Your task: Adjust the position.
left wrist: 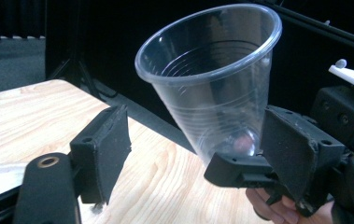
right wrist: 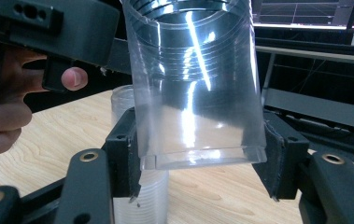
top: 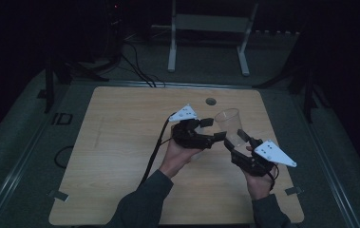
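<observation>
I've got the clear ribbed plastic cup (right wrist: 198, 88) pinched near its base in my R gripper (right wrist: 200, 161) above the light wooden table (top: 120, 156), w/ L gripper (left wrist: 198, 154) spread, jaws off it.

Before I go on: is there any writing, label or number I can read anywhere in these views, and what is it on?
"ID": pale letters on the dark floor left of the table, in the high view; possibly part of a longer marking.
Screens behind the clear cup in the right gripper view: lines and coloured patches, too blurred to read.
Clear cup, both grippers' black jaws and white plates: no print that I can make out.
</observation>
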`<state>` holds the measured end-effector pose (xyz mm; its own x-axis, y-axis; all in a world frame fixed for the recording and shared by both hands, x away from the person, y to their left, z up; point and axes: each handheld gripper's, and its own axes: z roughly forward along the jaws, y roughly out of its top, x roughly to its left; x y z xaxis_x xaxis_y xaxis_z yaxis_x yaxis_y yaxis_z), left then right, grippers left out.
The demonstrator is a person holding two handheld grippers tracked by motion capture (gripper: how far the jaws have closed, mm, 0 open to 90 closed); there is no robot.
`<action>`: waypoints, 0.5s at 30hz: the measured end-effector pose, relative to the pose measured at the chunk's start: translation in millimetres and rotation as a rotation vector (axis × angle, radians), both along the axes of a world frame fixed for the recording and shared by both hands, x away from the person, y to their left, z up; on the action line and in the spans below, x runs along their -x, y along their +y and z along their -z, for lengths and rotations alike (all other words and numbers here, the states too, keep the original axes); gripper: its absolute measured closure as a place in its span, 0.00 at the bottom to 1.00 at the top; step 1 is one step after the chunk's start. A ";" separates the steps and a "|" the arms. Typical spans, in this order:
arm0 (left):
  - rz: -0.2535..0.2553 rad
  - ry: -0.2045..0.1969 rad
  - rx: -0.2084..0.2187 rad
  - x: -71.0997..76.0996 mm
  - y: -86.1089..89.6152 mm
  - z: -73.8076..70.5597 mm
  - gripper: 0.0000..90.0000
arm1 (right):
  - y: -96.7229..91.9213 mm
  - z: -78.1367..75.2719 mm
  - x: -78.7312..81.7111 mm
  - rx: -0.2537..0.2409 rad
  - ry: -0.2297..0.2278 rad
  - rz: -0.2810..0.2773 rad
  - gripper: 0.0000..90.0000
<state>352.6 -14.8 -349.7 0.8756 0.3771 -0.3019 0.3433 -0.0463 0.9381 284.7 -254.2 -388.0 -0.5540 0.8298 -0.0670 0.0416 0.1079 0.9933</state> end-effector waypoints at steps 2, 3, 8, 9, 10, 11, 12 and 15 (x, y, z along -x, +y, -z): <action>-0.003 -0.001 0.001 -0.1 -2.1 -0.8 0.25 | 0.2 0.1 0.1 -0.002 -0.001 0.000 0.46; -0.003 -0.001 0.001 -0.1 -2.1 -0.8 0.24 | 0.2 0.1 0.1 -0.002 -0.001 0.000 0.46; -0.004 0.008 0.016 -1.4 -7.2 -1.9 0.22 | -0.3 0.5 0.7 -0.008 -0.005 0.003 0.46; -0.001 0.010 0.017 -1.7 -7.9 -1.9 0.22 | -0.2 0.5 0.7 -0.009 -0.006 0.003 0.46; -0.001 0.013 0.019 -1.7 -8.9 -2.0 0.22 | -0.1 0.5 0.7 -0.010 -0.007 0.003 0.46; -0.001 0.012 0.021 -1.7 -9.7 -2.1 0.21 | 0.0 0.6 0.8 -0.010 -0.008 0.002 0.46; 0.003 0.013 0.025 -1.8 -10.7 -2.1 0.21 | 0.2 0.8 0.8 -0.011 -0.008 0.002 0.46; 0.001 0.019 0.033 -2.5 -13.1 -2.0 0.21 | 0.8 1.5 0.9 -0.013 -0.007 0.002 0.46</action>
